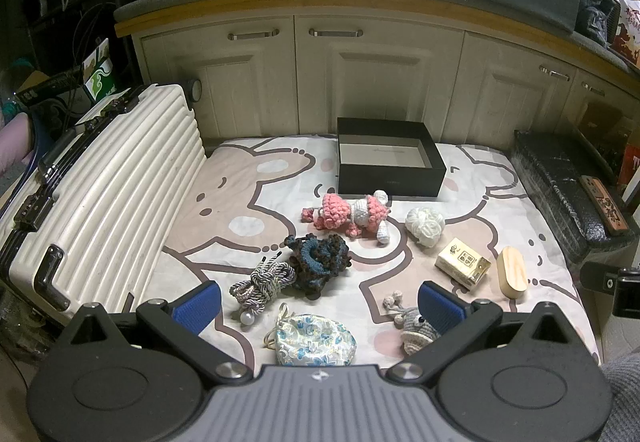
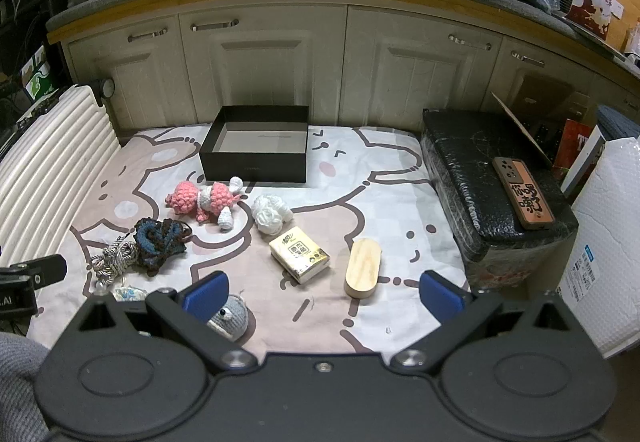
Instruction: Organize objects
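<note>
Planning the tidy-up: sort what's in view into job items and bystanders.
For the job: black box, pink crochet doll, white yarn flowers, dark crochet piece, knotted cord, floral pouch, grey crochet toy, tissue pack, wooden oval block.

Lying about: white suitcase, wrapped black case, phone.

Open box (image 1: 390, 166) at 12 o'clock on the printed sheet (image 1: 224, 210), knitted doll (image 1: 348, 216) just before it, yarn ball (image 1: 425, 226) at its 3 o'clock, tissue pack (image 1: 462, 262) and wooden block (image 1: 512, 271) toward 4 o'clock, suitcase (image 1: 100, 194) at 9 o'clock off the sheet.
</note>
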